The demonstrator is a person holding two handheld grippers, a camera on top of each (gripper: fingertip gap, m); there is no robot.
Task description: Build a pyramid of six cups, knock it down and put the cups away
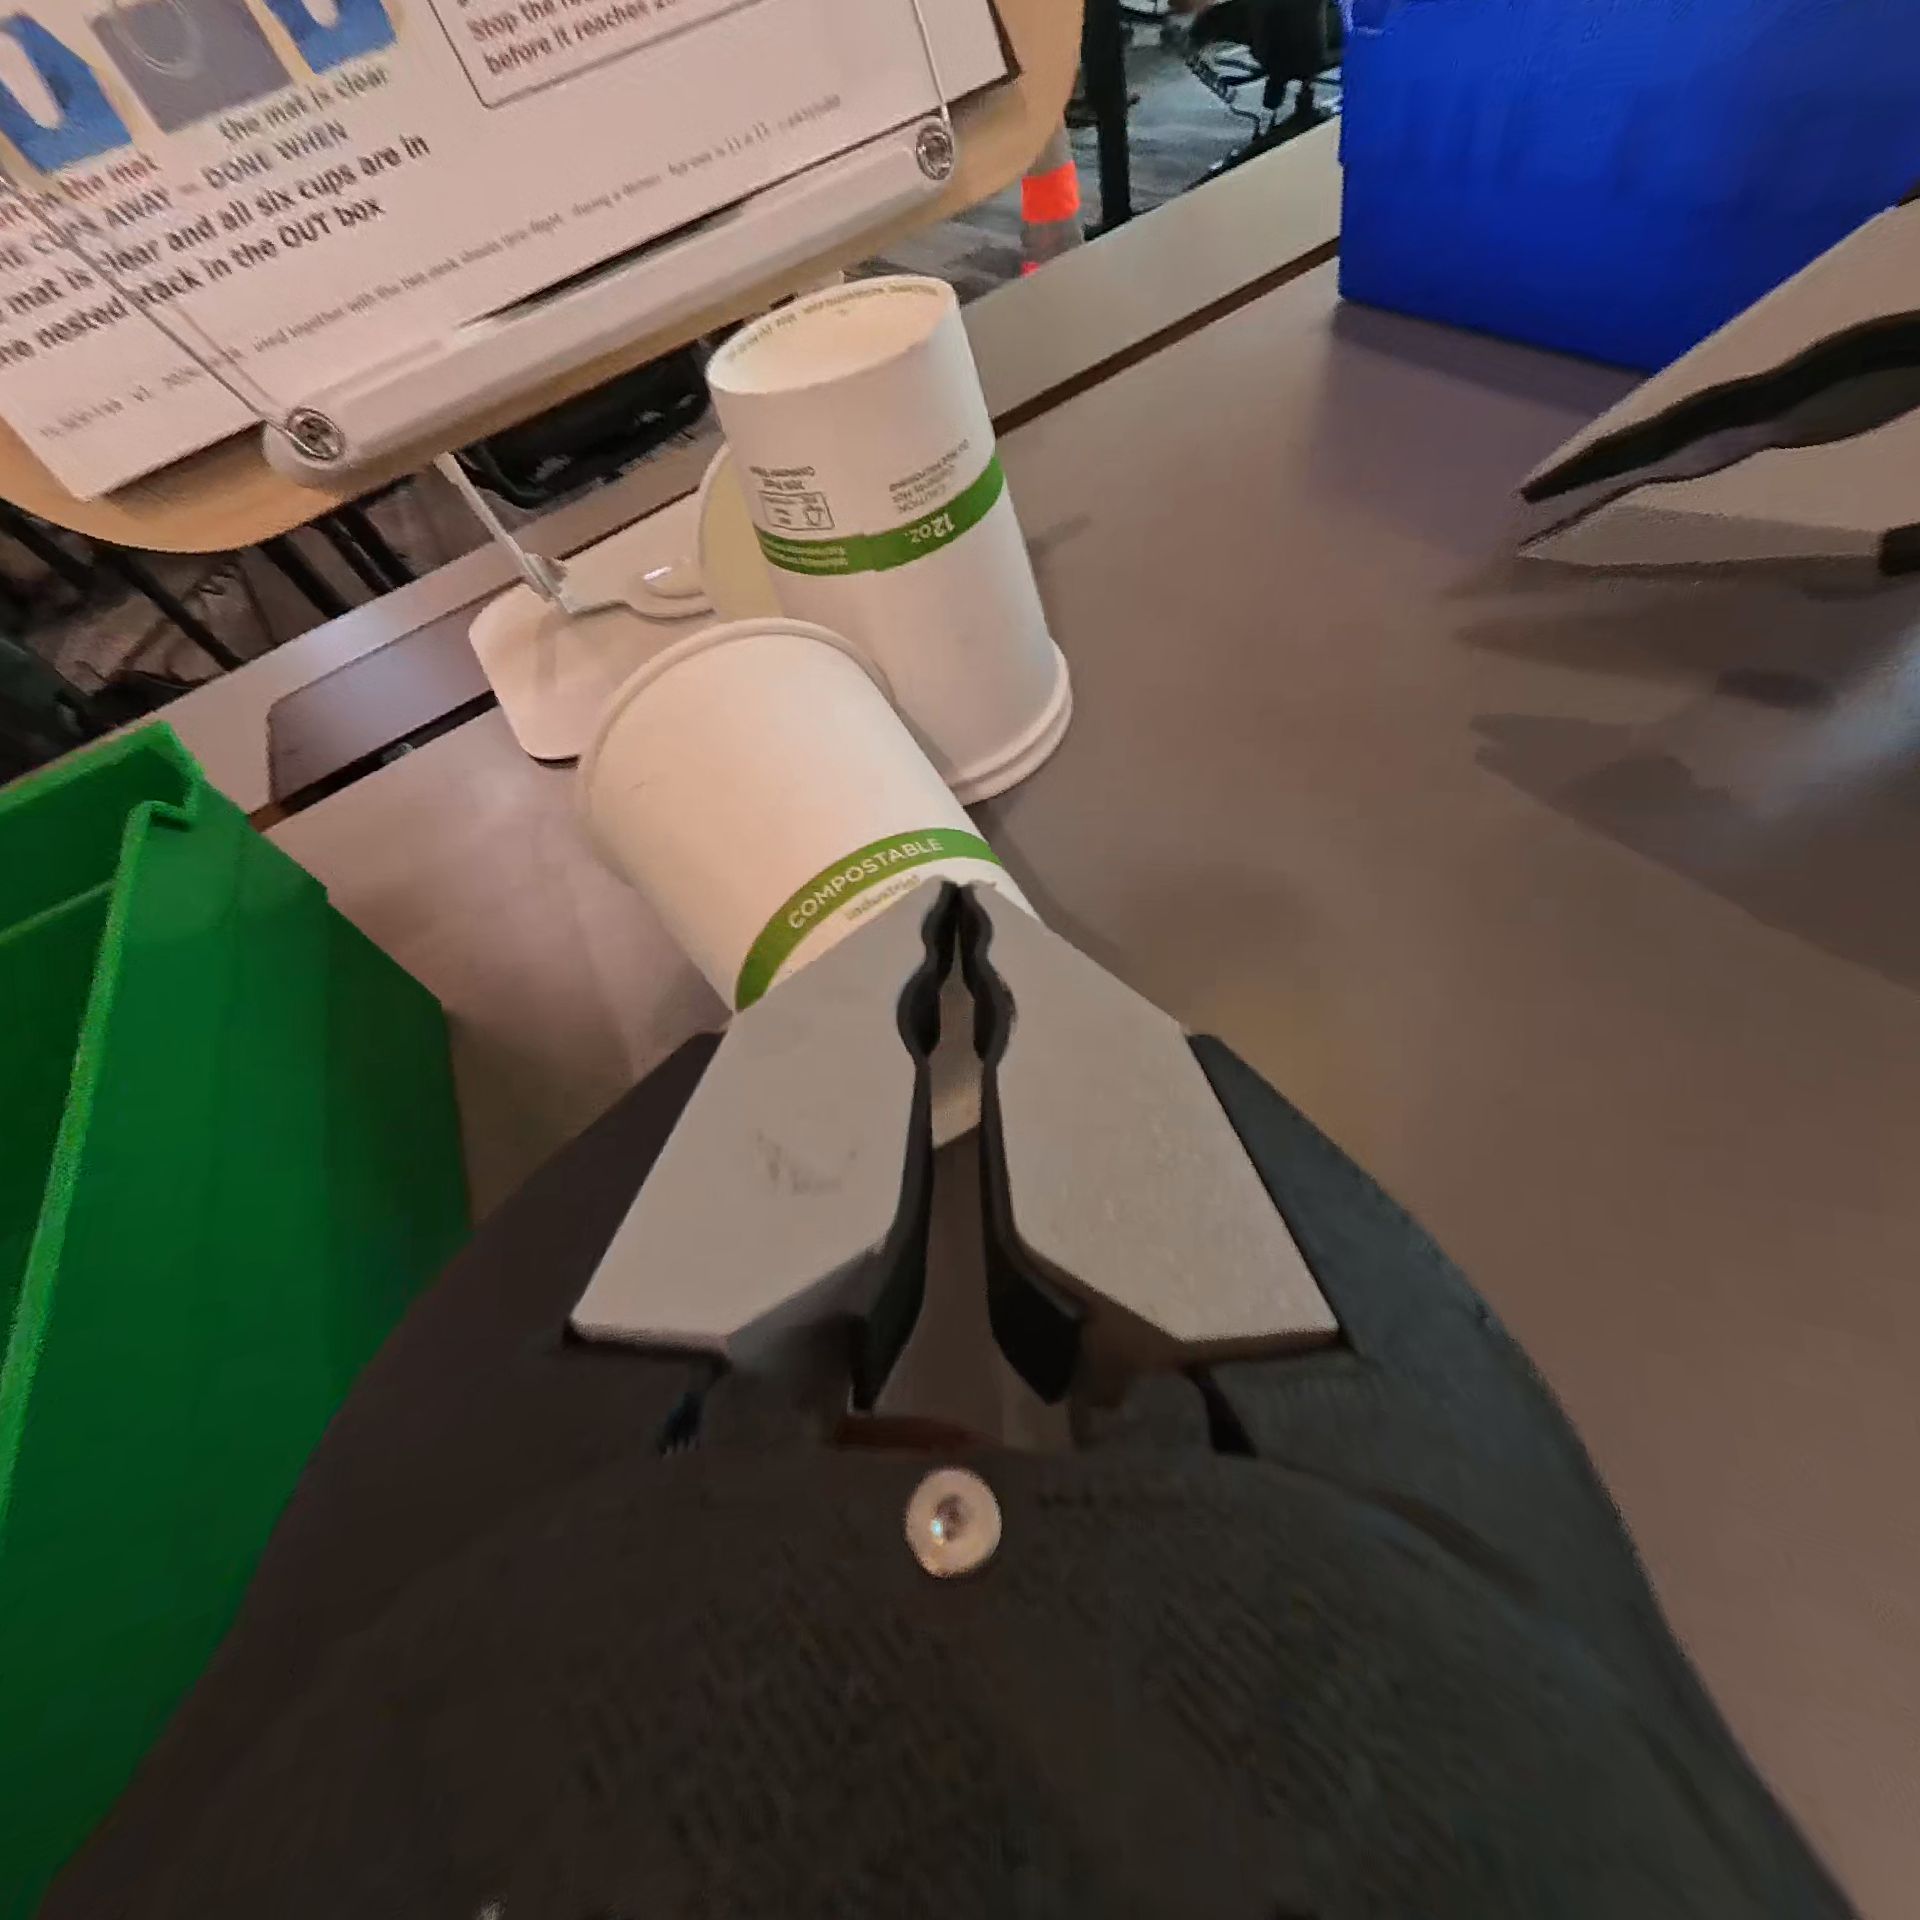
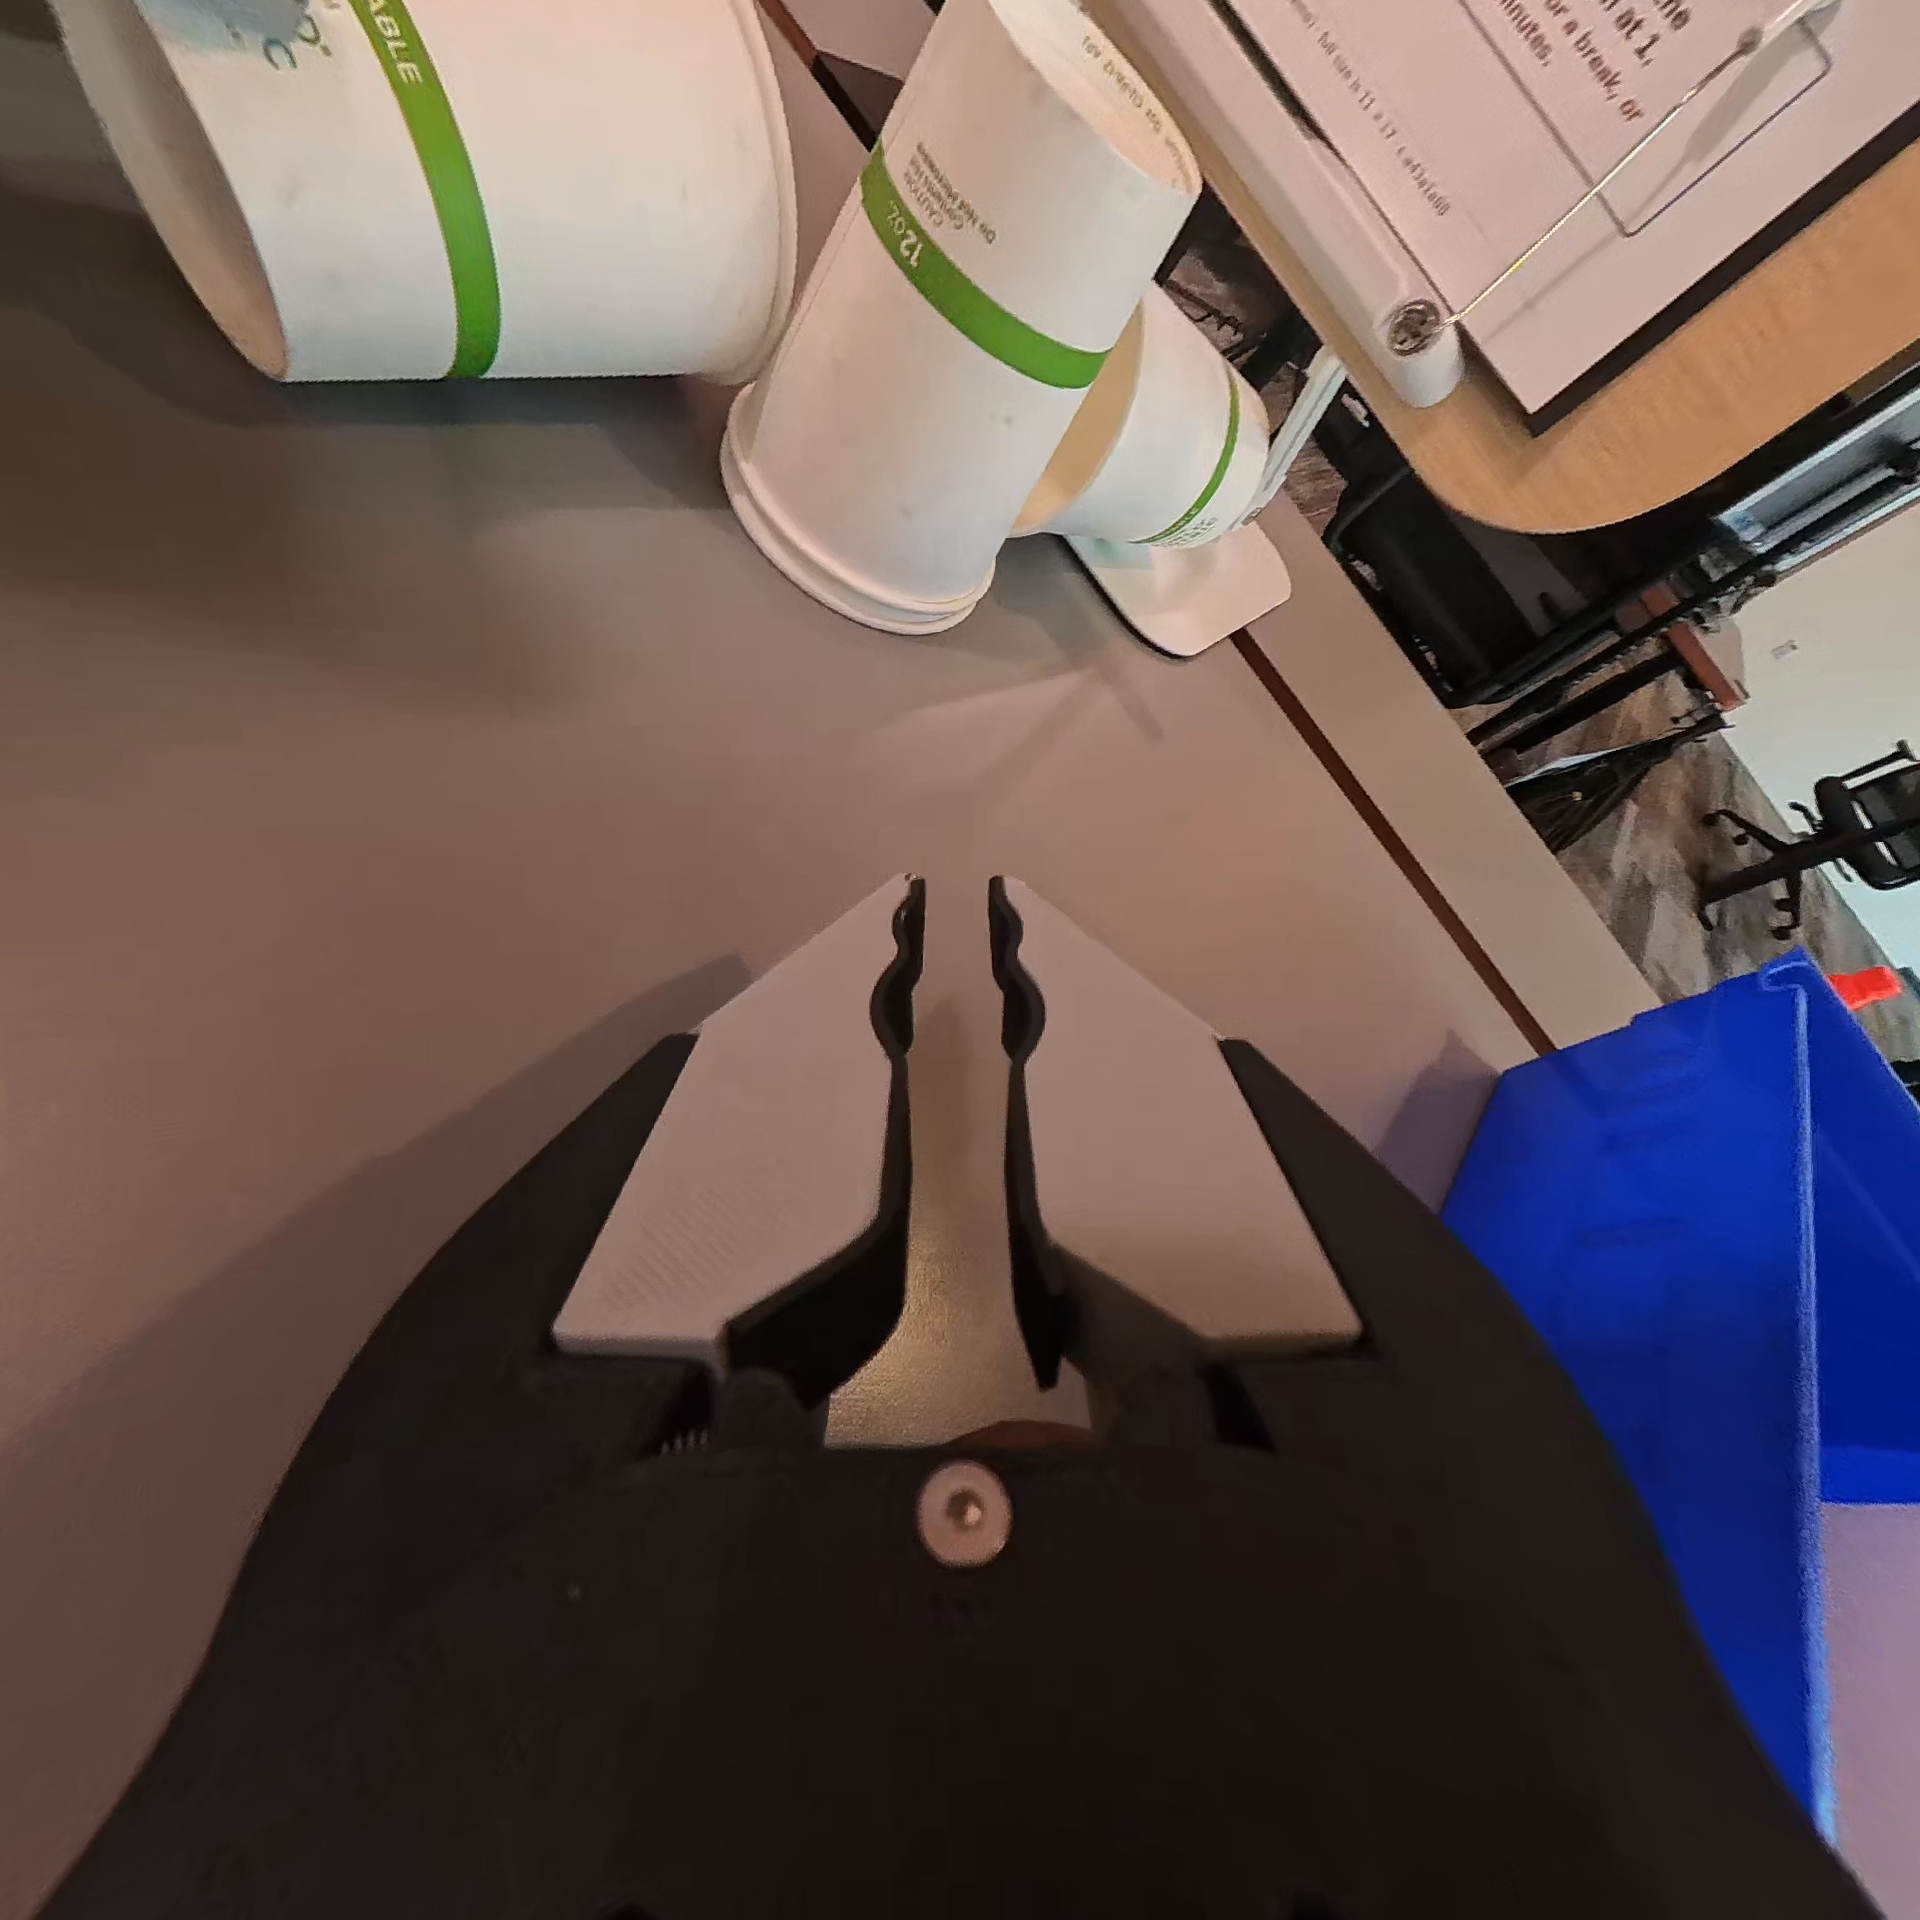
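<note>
My left gripper [image 1: 957, 902] is shut on the wall near the base of a white paper cup with a green band [image 1: 748, 790]. It holds the cup tilted, mouth pointing away, just above the grey table. Behind it stands a nested stack of upside-down cups [image 1: 904, 540]. Another cup [image 1: 722, 540] peeks out behind the stack. In the right wrist view the held cup [image 2: 468, 187] is at top left. The stack [image 2: 935, 364] is beside it, and a cup lying on its side [image 2: 1153, 447] touches the stack. My right gripper [image 2: 954, 885] is empty, its jaws a narrow gap apart.
A green bin [image 1: 156, 1143] stands close on the left. A blue bin [image 1: 1610, 156] [image 2: 1662, 1247] stands at the right. An instruction sheet on a white stand [image 1: 520, 208] overhangs the cups, its base [image 1: 540, 675] next to them. The right gripper [image 1: 1766, 436] shows blurred at right. The tips of one gripper are about 15 centimeters away from the tips of the other.
</note>
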